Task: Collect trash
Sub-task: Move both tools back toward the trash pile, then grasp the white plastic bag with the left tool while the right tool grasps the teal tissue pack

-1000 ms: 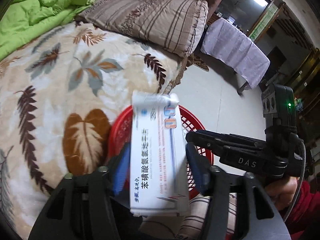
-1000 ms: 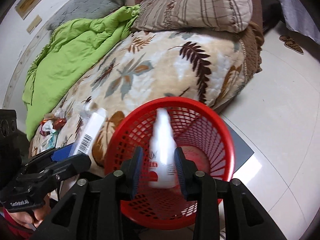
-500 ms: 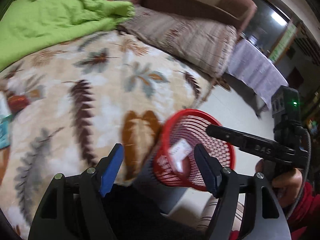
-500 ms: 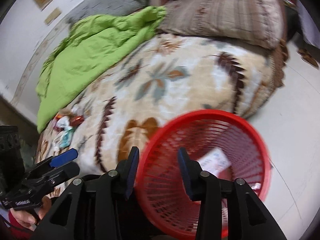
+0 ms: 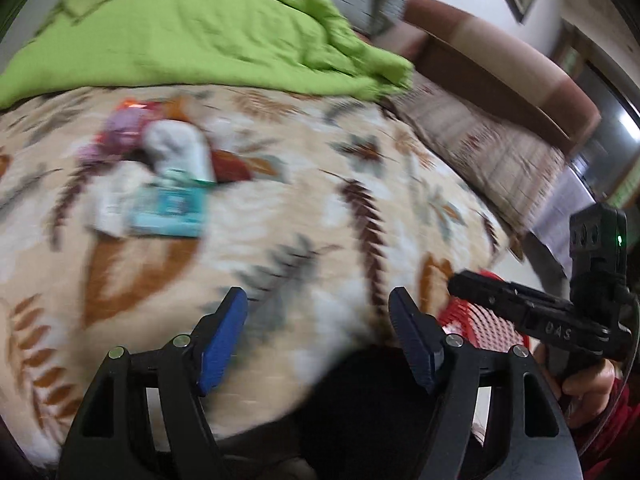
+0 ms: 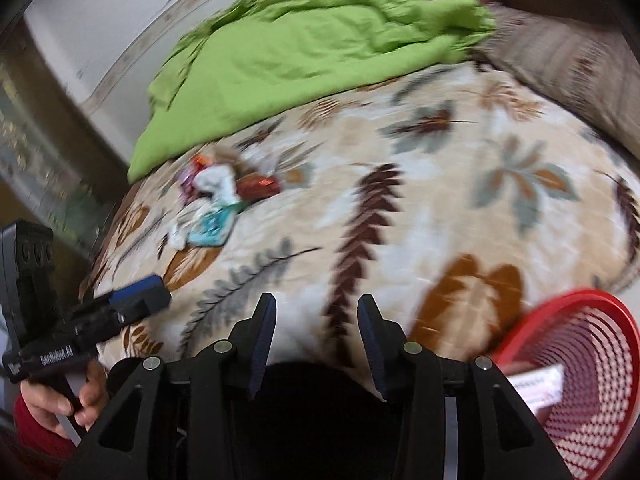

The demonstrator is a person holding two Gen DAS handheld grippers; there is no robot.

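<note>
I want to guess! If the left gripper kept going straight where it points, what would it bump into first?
Probably the leaf-print blanket on the bed. Nothing sits between the left gripper fingers, and the trash pile lies off to the left. Blur makes depth uncertain.

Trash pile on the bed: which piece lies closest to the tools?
The teal packet, flat at the pile's near edge. The white crumpled wrapper and the red wrapper lie behind it, towards the green quilt.
</note>
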